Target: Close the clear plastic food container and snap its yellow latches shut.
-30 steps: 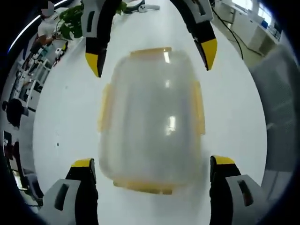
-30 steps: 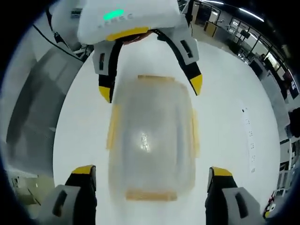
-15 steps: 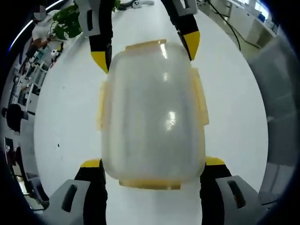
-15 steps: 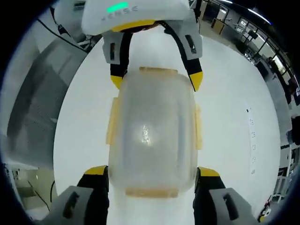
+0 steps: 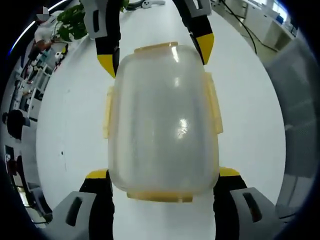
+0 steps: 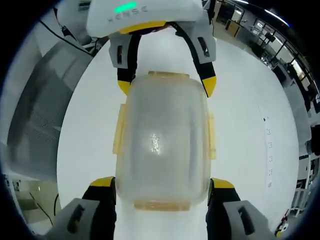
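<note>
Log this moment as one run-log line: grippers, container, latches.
left gripper: straddles one container end | right gripper: straddles opposite end | clear food container: lid on, on white table | yellow latches: state unclear

White table [image 5: 70,125] w/ a few small dark specks near one edge. Green leafy plant [image 5: 70,25] at far end, beside a white gadget [image 5: 150,5]. Black cable [image 5: 245,30] trails off table side. Grey mesh panel [image 6: 35,115] alongside. Office desks and ceiling strip lights [image 6: 270,15] in bkgd.
</note>
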Tool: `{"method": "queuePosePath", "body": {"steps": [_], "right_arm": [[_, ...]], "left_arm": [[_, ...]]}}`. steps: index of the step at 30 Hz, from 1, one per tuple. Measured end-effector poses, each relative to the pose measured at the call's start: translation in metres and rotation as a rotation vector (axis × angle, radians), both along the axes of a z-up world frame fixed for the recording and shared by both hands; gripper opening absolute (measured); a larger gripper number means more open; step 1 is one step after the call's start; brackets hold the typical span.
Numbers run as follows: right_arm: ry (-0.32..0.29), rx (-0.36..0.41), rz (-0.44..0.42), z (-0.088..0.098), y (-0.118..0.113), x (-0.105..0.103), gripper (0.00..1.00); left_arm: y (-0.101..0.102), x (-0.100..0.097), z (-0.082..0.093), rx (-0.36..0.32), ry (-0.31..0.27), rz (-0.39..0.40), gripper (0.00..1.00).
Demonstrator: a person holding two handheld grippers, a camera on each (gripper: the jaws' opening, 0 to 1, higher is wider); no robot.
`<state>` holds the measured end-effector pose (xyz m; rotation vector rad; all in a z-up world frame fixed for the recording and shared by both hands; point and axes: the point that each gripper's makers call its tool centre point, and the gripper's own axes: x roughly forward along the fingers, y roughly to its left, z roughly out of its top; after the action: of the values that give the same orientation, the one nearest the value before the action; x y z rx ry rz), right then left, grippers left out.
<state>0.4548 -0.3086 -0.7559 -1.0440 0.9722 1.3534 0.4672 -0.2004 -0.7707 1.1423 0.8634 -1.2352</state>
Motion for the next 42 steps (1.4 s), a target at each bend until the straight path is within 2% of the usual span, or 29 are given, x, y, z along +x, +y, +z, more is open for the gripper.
{"method": "queuePosePath", "body": {"steps": [14, 42], "right_arm": [[-0.001, 0.006, 0.006, -0.001, 0.035, -0.001, 0.73], [-0.002, 0.000, -0.001, -0.002, 0.078, -0.010, 0.73]], "left_arm": [[0.036, -0.001, -0.002, 0.009, 0.003, 0.015, 0.81], [0.079, -0.009, -0.003, 0.006, 0.008, 0.021, 0.81]]}}
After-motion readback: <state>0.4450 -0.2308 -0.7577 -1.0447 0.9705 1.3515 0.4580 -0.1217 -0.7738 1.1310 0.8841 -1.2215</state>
